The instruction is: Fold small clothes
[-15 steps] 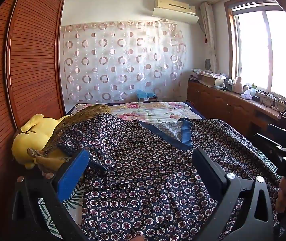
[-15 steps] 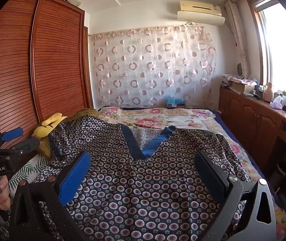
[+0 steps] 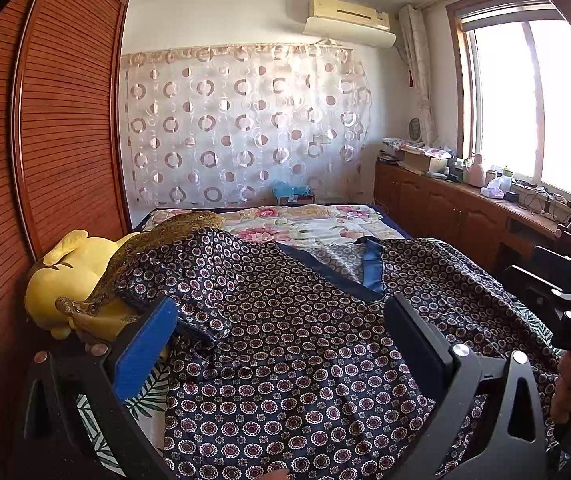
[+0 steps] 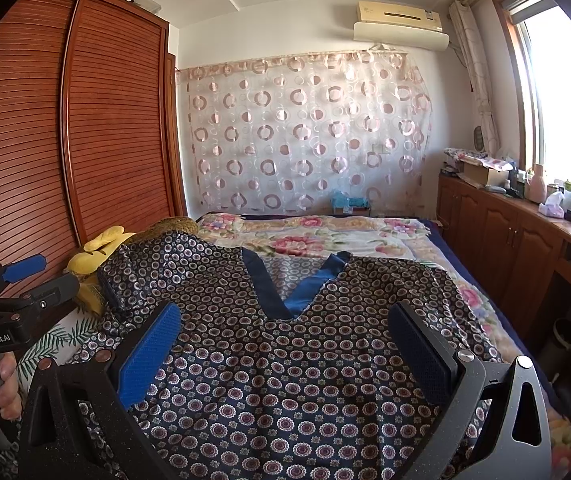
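A dark navy top with small round flower prints and a blue V-neck trim (image 4: 285, 368) lies spread flat on the bed, neck pointing away; it also shows in the left wrist view (image 3: 297, 344). Its left sleeve (image 3: 181, 276) drapes over a yellow plush toy. My left gripper (image 3: 281, 332) is open and empty, hovering above the top's left half. My right gripper (image 4: 285, 340) is open and empty above the top's middle. Each gripper shows at the edge of the other's view: the left one in the right wrist view (image 4: 17, 292), the right one in the left wrist view (image 3: 557, 292).
A yellow plush toy (image 3: 73, 272) lies at the bed's left edge against a wooden louvred wardrobe (image 3: 45, 152). A floral quilt (image 4: 317, 236) covers the far bed. A low wooden cabinet (image 4: 517, 248) with clutter runs along the right under the window.
Almost nothing has changed; both grippers stay open above the top, with only a very slight shift of view.
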Available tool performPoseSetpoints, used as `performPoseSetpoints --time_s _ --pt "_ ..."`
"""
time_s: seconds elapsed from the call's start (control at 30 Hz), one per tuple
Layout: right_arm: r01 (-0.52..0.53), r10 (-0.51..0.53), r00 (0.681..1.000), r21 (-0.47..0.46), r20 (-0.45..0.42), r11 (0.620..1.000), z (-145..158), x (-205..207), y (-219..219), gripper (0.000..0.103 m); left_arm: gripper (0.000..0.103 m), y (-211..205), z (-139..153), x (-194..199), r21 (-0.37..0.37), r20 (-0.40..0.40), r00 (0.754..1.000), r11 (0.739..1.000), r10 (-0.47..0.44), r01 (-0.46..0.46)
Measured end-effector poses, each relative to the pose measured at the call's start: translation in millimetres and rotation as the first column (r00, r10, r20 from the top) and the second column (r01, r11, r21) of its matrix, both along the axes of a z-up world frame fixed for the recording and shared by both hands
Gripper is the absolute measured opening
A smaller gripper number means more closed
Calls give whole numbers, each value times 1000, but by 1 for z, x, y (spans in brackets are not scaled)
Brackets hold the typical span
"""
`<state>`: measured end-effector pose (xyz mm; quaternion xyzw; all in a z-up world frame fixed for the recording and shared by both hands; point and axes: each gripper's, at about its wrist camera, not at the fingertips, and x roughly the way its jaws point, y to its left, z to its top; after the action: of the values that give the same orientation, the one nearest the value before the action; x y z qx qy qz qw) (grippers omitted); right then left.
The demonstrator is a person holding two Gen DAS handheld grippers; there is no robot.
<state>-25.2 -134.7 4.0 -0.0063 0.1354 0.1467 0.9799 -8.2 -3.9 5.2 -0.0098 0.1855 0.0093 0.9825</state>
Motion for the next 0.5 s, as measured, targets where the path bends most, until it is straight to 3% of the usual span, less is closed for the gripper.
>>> performPoseSetpoints --time_s 0.5 --pt "-1 1 1000 3 -2 1000 1 0 1 103 103 0 3 -1 6 2 1000 1000 2 -2"
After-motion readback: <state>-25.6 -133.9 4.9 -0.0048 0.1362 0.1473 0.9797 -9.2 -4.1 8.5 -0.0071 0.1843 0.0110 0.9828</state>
